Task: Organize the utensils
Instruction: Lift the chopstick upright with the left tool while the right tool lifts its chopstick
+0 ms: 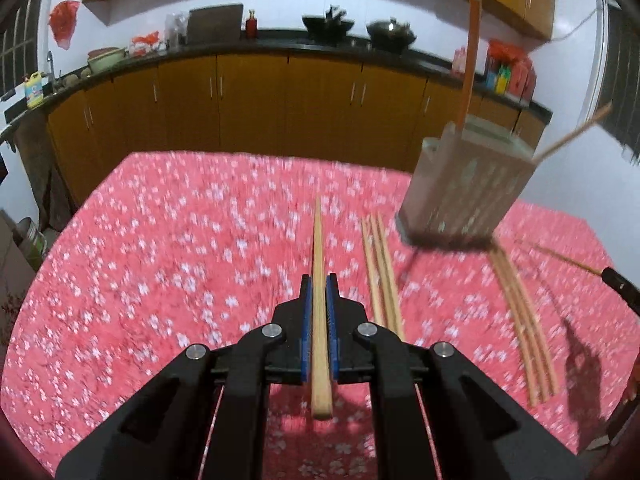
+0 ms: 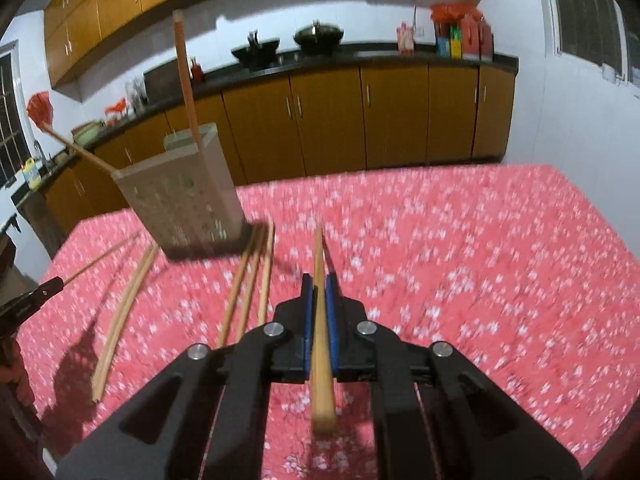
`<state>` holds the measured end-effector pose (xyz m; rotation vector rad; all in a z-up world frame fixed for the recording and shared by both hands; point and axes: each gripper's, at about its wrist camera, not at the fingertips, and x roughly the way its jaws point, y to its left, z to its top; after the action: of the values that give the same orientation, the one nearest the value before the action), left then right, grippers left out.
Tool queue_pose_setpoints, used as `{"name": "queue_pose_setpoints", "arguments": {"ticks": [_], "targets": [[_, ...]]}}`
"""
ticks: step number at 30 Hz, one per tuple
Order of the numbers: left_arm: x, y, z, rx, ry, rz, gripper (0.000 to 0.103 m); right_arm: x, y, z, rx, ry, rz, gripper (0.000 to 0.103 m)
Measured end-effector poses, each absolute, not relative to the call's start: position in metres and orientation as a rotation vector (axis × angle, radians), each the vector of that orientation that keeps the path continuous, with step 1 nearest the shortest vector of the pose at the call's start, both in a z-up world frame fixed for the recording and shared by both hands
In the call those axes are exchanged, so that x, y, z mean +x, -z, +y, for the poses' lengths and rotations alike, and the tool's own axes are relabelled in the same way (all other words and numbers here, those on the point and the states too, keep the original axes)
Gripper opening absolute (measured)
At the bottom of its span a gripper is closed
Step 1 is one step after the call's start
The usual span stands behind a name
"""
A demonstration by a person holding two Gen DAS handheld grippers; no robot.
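My left gripper (image 1: 319, 282) is shut on a wooden chopstick (image 1: 319, 264) that lies along its fingers, above the red flowered tablecloth (image 1: 180, 260). My right gripper (image 2: 319, 282) is shut on another wooden chopstick (image 2: 319, 280). A grey perforated utensil holder (image 1: 468, 192) stands on the table to the front right in the left view and to the front left in the right view (image 2: 180, 196); it holds an orange stick (image 2: 185, 80) and a leaning chopstick (image 2: 76, 148). Loose chopsticks (image 1: 382, 276) (image 1: 524, 320) lie on the cloth beside the holder.
The other gripper's tip shows at the right edge of the left view (image 1: 620, 284) and at the left edge of the right view (image 2: 28, 300). Kitchen cabinets (image 1: 260, 104) and a counter with woks (image 1: 328, 24) run behind the table.
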<state>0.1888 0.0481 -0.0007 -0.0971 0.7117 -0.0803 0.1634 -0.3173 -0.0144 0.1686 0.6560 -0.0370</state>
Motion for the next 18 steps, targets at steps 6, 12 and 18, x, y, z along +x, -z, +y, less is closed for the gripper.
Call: {"name": "queue_pose_setpoints", "arguments": {"ticks": [6,12,18], "targets": [[0.186,-0.031,0.054,-0.163,0.085,0.624,0.007,0.158,-0.012,-0.316,0.163,0.035,0.564,0.008],[0.184,-0.05,0.059,-0.19,0.093,0.575,0.007,0.155,-0.025,-0.313,0.155,0.03,0.524,0.008],[0.176,-0.078,0.061,-0.172,0.116,0.508,0.007,0.142,-0.061,-0.314,0.182,-0.038,0.434,0.008]]}}
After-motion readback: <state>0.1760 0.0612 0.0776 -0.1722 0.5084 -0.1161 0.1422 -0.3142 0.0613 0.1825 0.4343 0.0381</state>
